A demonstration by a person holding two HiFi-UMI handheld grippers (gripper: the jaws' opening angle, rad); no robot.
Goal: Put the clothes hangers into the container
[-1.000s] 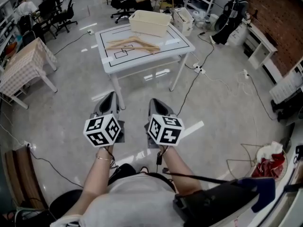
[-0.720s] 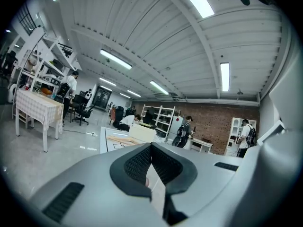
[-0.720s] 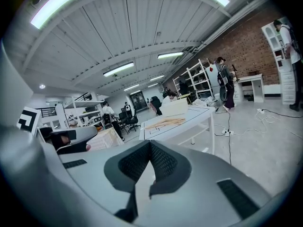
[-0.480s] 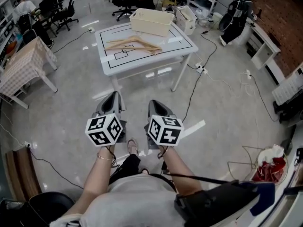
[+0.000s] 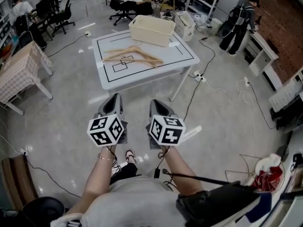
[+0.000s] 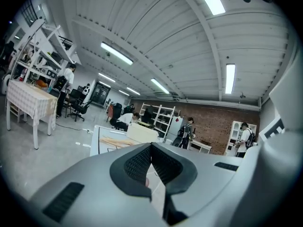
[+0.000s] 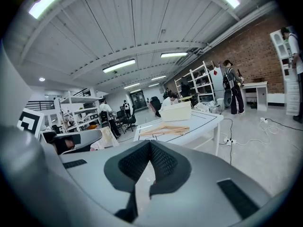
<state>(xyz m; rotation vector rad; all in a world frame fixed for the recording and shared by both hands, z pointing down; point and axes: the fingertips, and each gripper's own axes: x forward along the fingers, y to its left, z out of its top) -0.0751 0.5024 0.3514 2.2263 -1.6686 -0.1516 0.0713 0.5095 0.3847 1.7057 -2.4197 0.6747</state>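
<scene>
Over grey floor, left gripper and right gripper extend forward (closed).

The wooden clothes hangers lie piled on the table, toward its left half. The container stands on the same table at the far edge, just behind the hangers and a little to their right. The left gripper and the right gripper are side by side over the floor, in front of the table and well apart from it. A cloth-covered table stands off to the left, with office chairs behind it. A power strip lies on the floor right of the table. A bin stands beyond the table's far right corner.
</scene>
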